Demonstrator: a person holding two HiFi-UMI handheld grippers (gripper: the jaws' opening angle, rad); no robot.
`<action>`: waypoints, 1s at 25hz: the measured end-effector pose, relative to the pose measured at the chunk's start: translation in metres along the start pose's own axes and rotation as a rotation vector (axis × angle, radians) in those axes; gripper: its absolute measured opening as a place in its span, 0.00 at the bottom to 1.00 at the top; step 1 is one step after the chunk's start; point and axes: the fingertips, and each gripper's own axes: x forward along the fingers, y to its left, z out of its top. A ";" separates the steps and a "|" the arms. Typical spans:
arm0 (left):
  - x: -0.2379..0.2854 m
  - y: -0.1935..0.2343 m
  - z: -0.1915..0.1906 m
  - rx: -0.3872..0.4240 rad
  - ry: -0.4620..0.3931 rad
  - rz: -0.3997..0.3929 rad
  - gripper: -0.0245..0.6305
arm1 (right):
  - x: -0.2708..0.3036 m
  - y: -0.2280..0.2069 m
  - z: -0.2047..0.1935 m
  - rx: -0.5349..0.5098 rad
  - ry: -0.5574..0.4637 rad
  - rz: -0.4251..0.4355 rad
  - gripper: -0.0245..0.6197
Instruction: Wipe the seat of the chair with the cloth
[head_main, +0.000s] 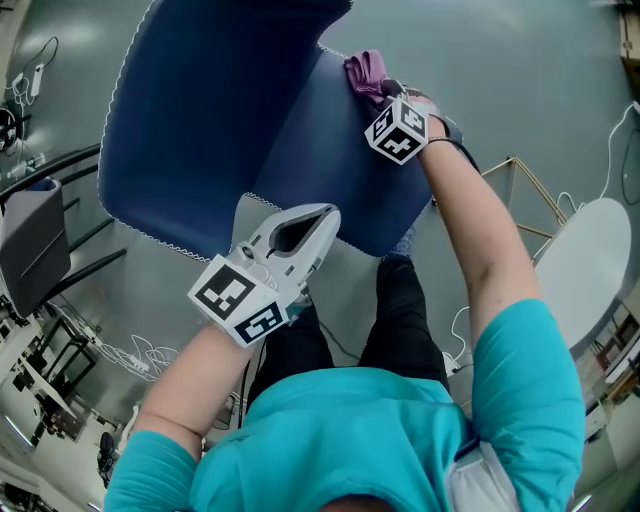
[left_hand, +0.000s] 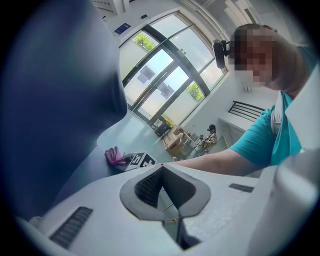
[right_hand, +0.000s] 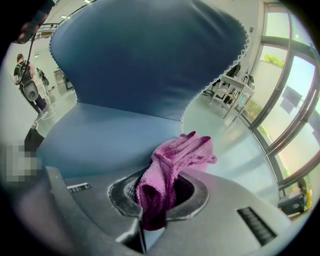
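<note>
A dark blue chair fills the head view, its seat (head_main: 330, 160) near me and its backrest (head_main: 200, 110) beyond. My right gripper (head_main: 385, 92) is shut on a pink cloth (head_main: 366, 72), pressed at the seat's far right corner by the backrest. In the right gripper view the cloth (right_hand: 170, 170) bunches out of the jaws over the seat (right_hand: 100, 140). My left gripper (head_main: 322, 213) hovers over the seat's near edge, jaws shut with nothing between them. The left gripper view shows the cloth (left_hand: 115, 156) far off on the seat.
Grey floor (head_main: 520, 90) surrounds the chair. A white round table (head_main: 585, 265) and a tan wire frame (head_main: 525, 190) stand to the right. A black chair (head_main: 30, 240) and cables (head_main: 120, 350) lie at the left. My legs (head_main: 400, 310) are just below the seat edge.
</note>
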 end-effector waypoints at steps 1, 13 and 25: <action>0.001 -0.001 0.000 0.001 0.000 0.000 0.04 | -0.002 0.000 -0.004 0.001 0.003 0.000 0.11; 0.013 -0.015 -0.006 0.015 0.008 -0.019 0.04 | -0.019 0.007 -0.035 0.009 0.023 -0.003 0.11; 0.020 -0.030 -0.003 0.040 0.015 -0.028 0.04 | -0.041 0.015 -0.067 0.038 0.055 -0.002 0.11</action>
